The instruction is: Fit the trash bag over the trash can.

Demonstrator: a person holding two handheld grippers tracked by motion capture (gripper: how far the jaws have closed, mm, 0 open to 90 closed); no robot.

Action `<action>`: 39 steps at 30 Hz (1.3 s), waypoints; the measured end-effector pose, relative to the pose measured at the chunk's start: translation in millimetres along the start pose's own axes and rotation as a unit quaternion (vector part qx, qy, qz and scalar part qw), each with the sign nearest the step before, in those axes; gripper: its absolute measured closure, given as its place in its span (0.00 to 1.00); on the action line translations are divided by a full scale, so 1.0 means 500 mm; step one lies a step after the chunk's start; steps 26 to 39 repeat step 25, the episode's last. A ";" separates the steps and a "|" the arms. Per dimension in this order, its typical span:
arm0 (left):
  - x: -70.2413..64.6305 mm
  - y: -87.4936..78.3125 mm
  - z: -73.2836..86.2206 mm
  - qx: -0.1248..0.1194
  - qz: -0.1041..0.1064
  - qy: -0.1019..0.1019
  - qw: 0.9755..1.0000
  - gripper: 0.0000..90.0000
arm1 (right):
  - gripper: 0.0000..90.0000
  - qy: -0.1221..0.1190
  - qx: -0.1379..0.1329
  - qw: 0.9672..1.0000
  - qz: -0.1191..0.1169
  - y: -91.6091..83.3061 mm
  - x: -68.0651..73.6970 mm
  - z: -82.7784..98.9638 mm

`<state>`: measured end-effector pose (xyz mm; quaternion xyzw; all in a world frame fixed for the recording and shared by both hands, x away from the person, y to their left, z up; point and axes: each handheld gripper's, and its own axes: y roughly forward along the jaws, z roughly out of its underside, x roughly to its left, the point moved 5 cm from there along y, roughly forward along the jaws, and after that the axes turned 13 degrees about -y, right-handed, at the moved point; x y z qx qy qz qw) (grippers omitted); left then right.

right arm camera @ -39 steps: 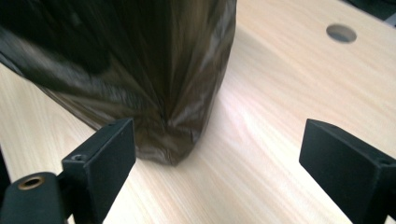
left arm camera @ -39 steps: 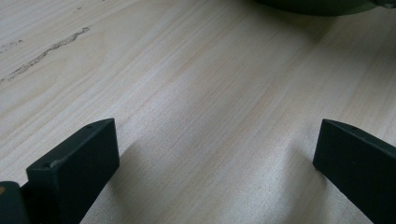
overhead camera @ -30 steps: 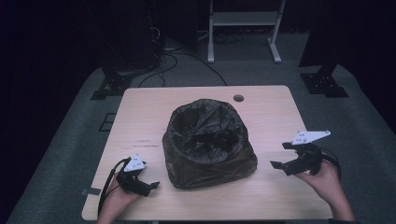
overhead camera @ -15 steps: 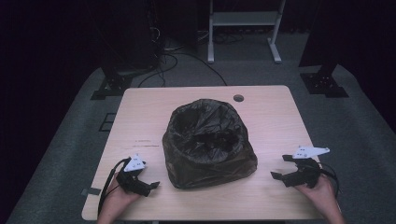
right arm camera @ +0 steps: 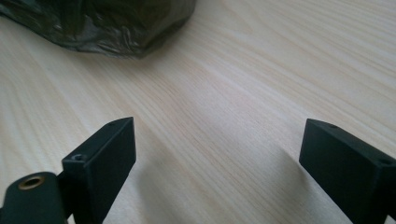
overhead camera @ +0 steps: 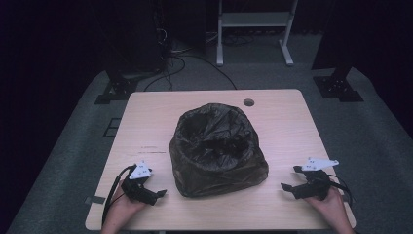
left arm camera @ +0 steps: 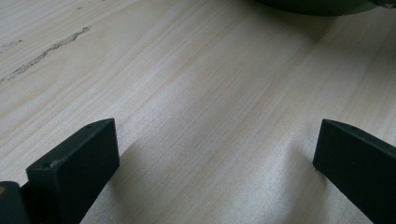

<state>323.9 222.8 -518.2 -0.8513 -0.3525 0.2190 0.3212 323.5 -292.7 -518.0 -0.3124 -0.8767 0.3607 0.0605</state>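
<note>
**Entry: black bag on table, both grippers standing off, handling not begun**

Item: bag (overhead camera: 218, 148), black plastic, crumpled, mouth gaping upward, sitting at mid-table (overhead camera: 146, 126). The lining is slumped inward; what is inside cannot be made out. Its near lower edge also shows in the right gripper view (right arm camera: 107, 23).

Left gripper (overhead camera: 155, 195): at the near-left of the bag, near its lower corner but apart from it, resting low over the wood. Jaws spread wide with nothing between them; bare tabletop fills the gap in the left gripper view (left arm camera: 215, 154).

Right gripper (overhead camera: 291, 178): at the near-right of the bag, farther off than the left one, pointing toward it. Jaws likewise wide apart, empty (right arm camera: 217, 158).

Other: a round hole (overhead camera: 249, 102) in the tabletop, beyond the bag.

Status, as judged: no plastic is pinched on either side, and the bag looks unhandled. Everything is left to do: close in on the bag and take hold of its plastic.
</note>
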 end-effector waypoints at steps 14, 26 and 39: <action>0.000 0.000 0.000 0.000 0.000 0.000 1.000 0.00 | 0.10 -0.010 0.011 1.000 0.016 0.004 -0.001 0.005; 0.000 0.000 0.000 0.000 0.000 0.000 1.000 0.00 | 0.10 -0.008 0.012 1.000 0.018 0.005 0.001 0.005; 0.000 0.000 0.000 0.000 0.000 0.000 1.000 0.00 | 0.10 -0.008 0.012 1.000 0.018 0.005 0.001 0.005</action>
